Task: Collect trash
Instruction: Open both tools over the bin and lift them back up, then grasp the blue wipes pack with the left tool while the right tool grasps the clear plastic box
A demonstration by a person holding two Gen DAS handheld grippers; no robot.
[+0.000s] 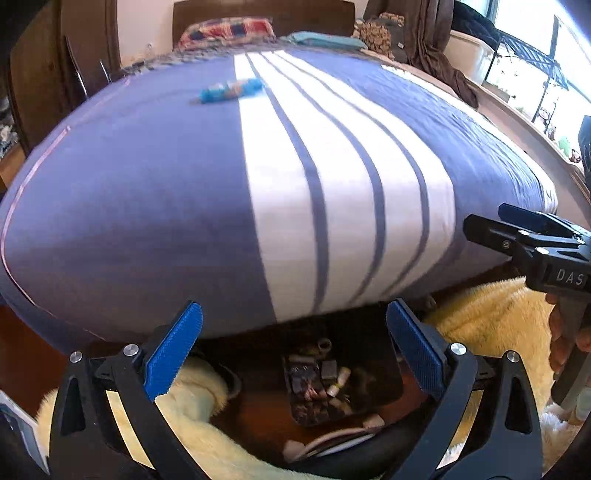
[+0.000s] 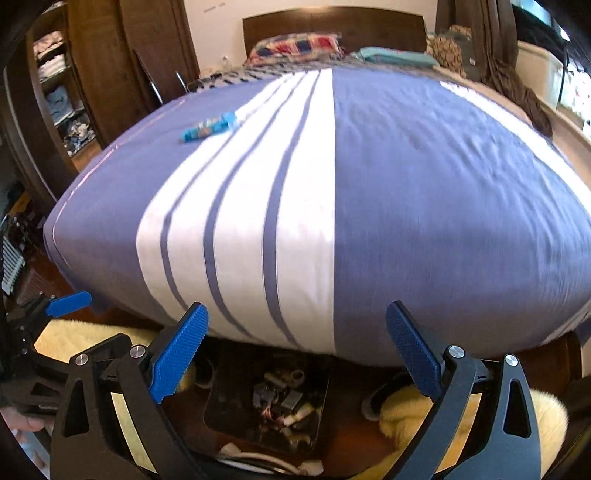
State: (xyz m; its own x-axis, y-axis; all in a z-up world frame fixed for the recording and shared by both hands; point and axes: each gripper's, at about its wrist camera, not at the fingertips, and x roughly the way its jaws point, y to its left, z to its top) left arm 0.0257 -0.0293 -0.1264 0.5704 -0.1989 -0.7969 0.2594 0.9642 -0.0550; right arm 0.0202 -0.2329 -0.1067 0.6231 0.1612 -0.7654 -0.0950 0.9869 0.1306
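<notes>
- Left wrist view: left gripper (image 1: 295,347) is seen w/ blue pads (image 1: 173,350) spread wide, nothing between them; it is aimed down over the foot of the bed (image 1: 147,206).
- Right wrist view: right gripper (image 2: 297,347) is likewise held wide apart & empty, beside the left one, whose blue tip shows at the frame's left edge.
- Below both grippers a dark bin (image 1: 391,373) is seen on the wood floor at the bed's foot, partly tucked under the overhanging cover; small scraps, wrappers & what look like butts lie inside (image 2: 284,402). Exact contents too blurred to tell.
- The bin is prob. kept there so trash can be dropped straight from the bed's edge; empty, wide-spread fingers directly above it fit a drop just made, as a judgement only.
- Remaining trash: a blue wrapper/packet (image 1: 231,90) lies flat on the purple part of the striped bedcover (image 1: 343,192), just beside the white band, well apart from both grippers, toward the pillows (image 1: 225,31).
- Yellow fluffy rug (image 1: 487,314) is spread on both sides of the bin.
- Next step, judged: wrapper to be reached across the bed; thin & flat on soft cloth, so the cover may get pinched w/ it.
</notes>
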